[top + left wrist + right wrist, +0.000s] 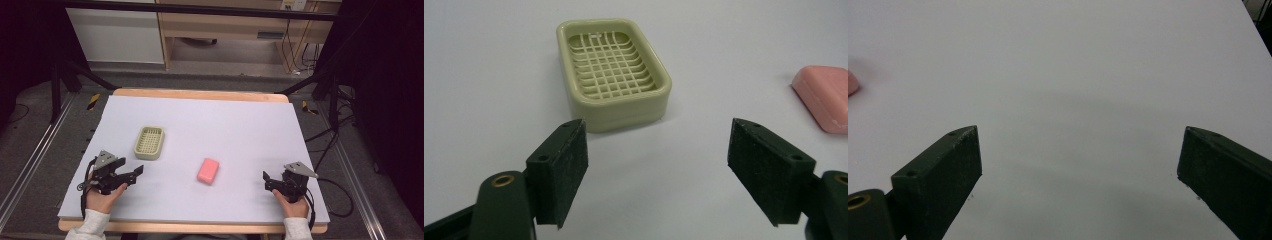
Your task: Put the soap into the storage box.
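Both tools stand with jaws apart and empty: the left tool (135, 176) just beside the cream soap dish (149, 142), the right tool (267, 181) well apart from the pink soap bar (208, 171) mid-desk. The bar looks slick, so a shallow or off-centre pinch could squirt it away, and a nudged dish could slide.

My table (240, 125) has a pale lavender top with a wooden edge. On it lie a cream soap dish (149, 142) at the left and a pink soap bar (208, 171) near the middle, apart.
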### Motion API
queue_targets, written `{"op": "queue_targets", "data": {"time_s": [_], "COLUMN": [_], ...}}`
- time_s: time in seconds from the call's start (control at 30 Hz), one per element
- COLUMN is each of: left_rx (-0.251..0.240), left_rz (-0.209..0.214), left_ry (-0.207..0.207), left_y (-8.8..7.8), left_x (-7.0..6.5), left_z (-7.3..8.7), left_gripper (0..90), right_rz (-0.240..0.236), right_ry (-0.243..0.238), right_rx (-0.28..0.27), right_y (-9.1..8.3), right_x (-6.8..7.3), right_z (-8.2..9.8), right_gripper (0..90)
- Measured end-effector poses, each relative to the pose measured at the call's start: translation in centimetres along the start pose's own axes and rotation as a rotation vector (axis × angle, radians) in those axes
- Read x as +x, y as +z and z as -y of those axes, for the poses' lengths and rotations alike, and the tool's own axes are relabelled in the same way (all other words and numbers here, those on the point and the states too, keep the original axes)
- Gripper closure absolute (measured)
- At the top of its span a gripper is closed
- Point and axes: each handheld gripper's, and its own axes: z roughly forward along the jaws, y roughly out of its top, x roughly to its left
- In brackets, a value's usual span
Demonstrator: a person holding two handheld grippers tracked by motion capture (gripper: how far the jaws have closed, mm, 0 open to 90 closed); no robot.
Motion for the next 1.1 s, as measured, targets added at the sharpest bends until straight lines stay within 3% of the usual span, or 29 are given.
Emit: {"op": "queue_targets", "data": {"time_s": [0.47, 0.87, 1.1], "left_rx": [-0.013, -0.017, -0.013], "left_rz": [0.048, 0.081, 0.099], "left_ry": [0.034, 0.096, 0.1], "left_y": [0.8, 1.1, 1.5], "left_x": [-2.5, -4.3, -5.2], "left_z": [-1.1, -3.3, -4.4], "left_gripper": [23.5, 23.0, 22.7], "right_rz": [-0.002, 0.004, 0.007], "right_ry": [-0.005, 0.002, 0.0], "right_rx": [0.0, -0.001, -0.004], "right_y": [0.0, 0.0, 0.0], "right_x": [0.2, 0.1, 0.1], "right_z": [0.0, 0.1, 0.1], "right_gripper": [4.0, 4.0, 4.0]}}
